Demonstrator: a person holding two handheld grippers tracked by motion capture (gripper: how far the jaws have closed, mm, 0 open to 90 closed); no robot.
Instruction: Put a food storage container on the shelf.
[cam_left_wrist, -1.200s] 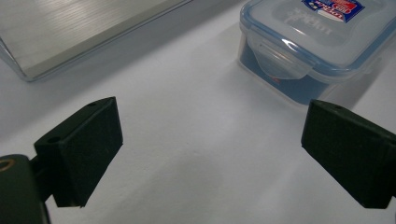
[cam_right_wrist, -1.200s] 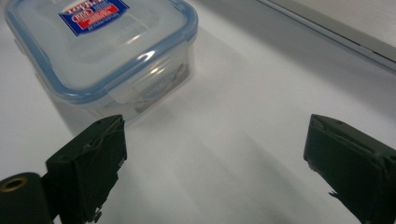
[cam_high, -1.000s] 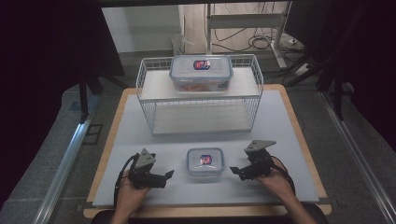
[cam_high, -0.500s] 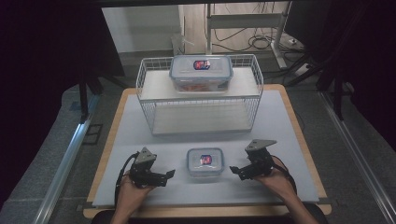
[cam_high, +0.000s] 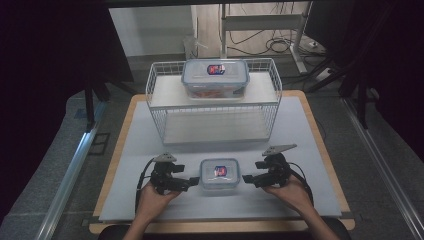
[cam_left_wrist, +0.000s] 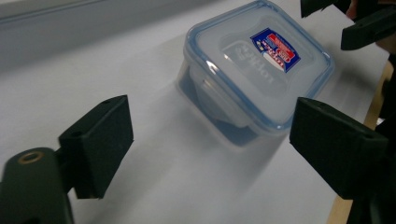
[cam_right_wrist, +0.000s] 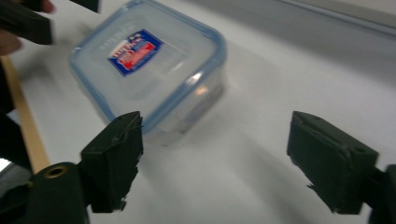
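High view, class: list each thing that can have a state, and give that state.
Small container: lid on, flat on the table, ungripped.
Large container: lid on, atop the wire rack.
Left gripper: open, jaws just closing, nothing between.
Right gripper: open, jaws just closing, nothing between.

White wire rack (cam_high: 165, 95) stood well beyond the left tongs (cam_high: 192, 181) and right tongs (cam_high: 248, 178), roughly centred on the gap between them. A large clear lidded box (cam_high: 215, 77) with a red-and-blue label sat on the rack's top shelf, farther off than anything else on the table. A pale grey mat (cam_high: 300, 150) lay under both tongs and under the rack. A wooden board edge (cam_high: 314, 120) framed the mat outboard of each. A metal rail (cam_high: 75, 165) ran well left of the left tongs. Floor cables (cam_high: 280, 46) lay far beyond the rack.
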